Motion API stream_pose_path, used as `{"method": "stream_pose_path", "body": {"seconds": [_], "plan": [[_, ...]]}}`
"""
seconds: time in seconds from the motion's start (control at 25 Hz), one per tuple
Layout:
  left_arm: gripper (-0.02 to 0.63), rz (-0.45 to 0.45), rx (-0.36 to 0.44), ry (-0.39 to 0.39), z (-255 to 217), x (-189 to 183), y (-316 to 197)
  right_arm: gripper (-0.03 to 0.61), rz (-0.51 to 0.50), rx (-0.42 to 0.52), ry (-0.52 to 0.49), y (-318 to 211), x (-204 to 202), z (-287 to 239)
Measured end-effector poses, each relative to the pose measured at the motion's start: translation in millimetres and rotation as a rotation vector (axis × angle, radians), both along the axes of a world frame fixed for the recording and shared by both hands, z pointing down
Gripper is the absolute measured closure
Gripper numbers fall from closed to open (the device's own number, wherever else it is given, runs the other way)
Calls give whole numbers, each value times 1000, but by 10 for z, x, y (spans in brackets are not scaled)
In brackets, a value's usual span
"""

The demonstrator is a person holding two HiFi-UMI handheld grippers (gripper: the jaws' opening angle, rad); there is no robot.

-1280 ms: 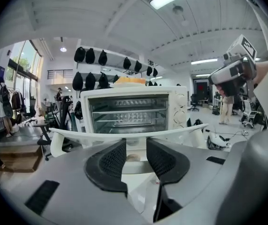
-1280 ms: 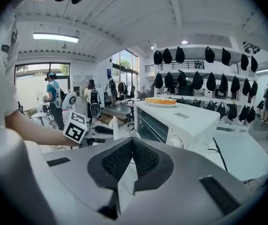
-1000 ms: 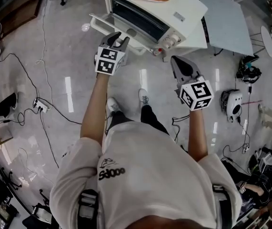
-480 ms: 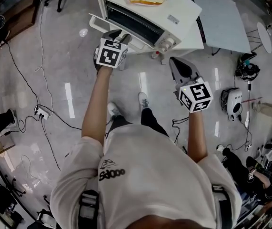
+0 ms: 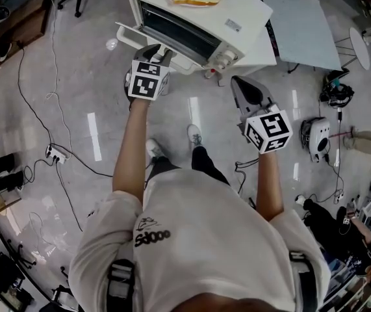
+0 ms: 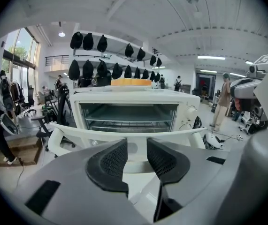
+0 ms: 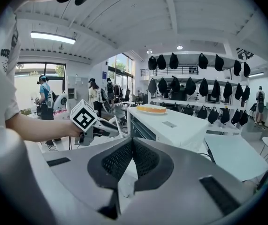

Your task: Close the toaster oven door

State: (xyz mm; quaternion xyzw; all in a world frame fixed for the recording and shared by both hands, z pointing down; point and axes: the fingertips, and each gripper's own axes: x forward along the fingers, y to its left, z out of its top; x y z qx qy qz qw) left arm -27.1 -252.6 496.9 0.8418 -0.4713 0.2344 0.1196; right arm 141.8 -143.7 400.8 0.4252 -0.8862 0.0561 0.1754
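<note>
Fingers [image 6: 109, 165] apart on left gripper [image 6: 137, 145], together on right gripper [image 7: 132, 143]; open toaster oven [image 6: 134, 97] holds a wire rack [image 6: 129, 123].

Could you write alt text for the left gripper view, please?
A white toaster oven stands open, with bread on top. The left gripper, its two dark jaws set apart, points at the lowered door handle.

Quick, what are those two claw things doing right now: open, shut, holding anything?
Left gripper: fingers open, holding nothing, right in front of the open toaster oven door.
Right gripper: fingers closed, empty.
</note>
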Motion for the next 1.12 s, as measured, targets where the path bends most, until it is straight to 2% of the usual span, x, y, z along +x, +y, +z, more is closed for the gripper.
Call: {"method": "stream_pose_path", "body": {"seconds": [0.28,0.48,0.68,1.12], "plan": [[474,-9,50,-2,-24,-51,55,571,-8,3,0,-19,-17,-30],[483,5,97,54,-149,-9,14,571,-10,2,-3,-28,-45,-32],[485,-4,174,109,-283,64,-130,571,-6,1,-6,-42,-56,-27],[485,12,230,132,-497,317,-544,571,34,-3,-14,-71,99,-10]]}}
